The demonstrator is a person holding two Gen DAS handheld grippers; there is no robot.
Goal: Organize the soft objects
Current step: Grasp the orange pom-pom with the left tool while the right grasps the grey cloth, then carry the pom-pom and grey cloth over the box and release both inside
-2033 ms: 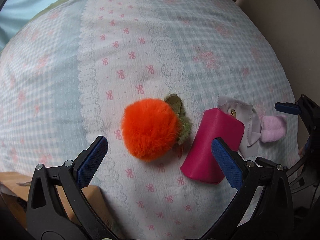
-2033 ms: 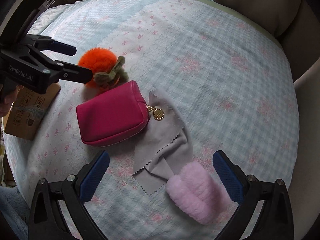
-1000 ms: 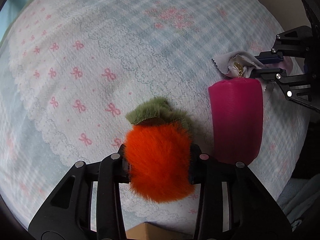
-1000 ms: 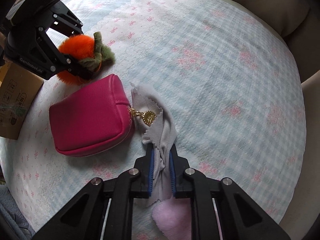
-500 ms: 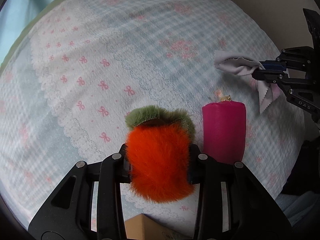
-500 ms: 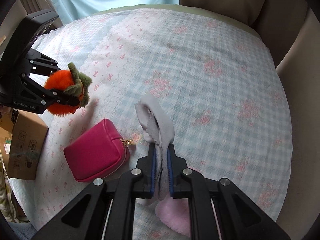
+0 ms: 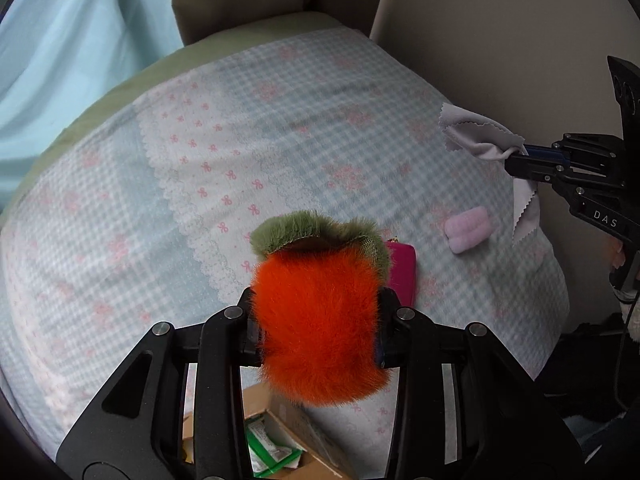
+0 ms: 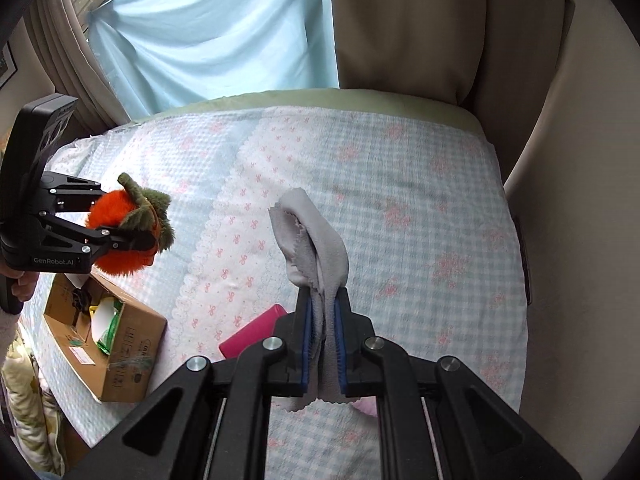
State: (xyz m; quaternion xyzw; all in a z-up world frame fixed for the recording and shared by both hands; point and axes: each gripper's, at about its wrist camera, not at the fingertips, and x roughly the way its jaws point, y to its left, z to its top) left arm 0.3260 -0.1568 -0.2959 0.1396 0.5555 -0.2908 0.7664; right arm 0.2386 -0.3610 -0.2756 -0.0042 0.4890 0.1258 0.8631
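The left tongs (image 7: 318, 326) grip an orange plush fruit (image 7: 320, 316) off the bed (image 7: 160, 200), its green leaves pointing forward, away from the tongs. The right tongs (image 8: 321, 344) pinch a grey cloth (image 8: 310, 236), which runs lengthwise through them, folded end forward. Below lie a pink pouch (image 7: 401, 276) and a pale pink fluffy piece (image 7: 466, 230), beyond the left tongs, to their right.
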